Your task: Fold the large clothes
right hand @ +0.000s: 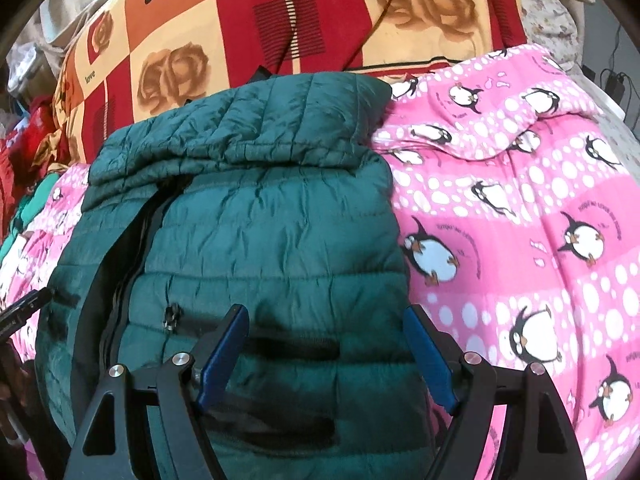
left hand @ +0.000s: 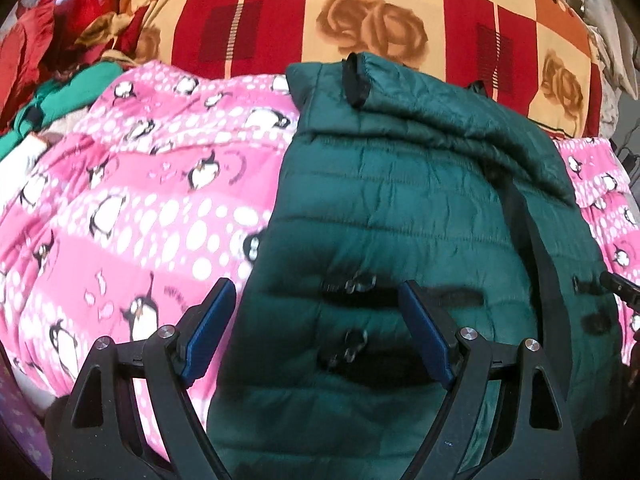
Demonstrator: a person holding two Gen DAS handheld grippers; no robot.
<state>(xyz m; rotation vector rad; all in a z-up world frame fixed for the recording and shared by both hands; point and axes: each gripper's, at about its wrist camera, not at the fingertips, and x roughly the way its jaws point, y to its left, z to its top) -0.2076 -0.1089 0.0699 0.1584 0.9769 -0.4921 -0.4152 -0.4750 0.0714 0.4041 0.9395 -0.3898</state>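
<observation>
Penguin-print pink blanket (left hand: 132,208), rose-patterned bedcover (left hand: 372,24)

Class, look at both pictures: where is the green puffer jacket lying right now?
The green puffer jacket lies on the pink penguin blanket, central in both views, just ahead of both open claws, with the red and yellow rose blanket behind it.

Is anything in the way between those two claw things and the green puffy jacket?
Nothing visible. The left gripper and right gripper both hang open right over the green jacket, which lies spread on the pink penguin blanket.
</observation>
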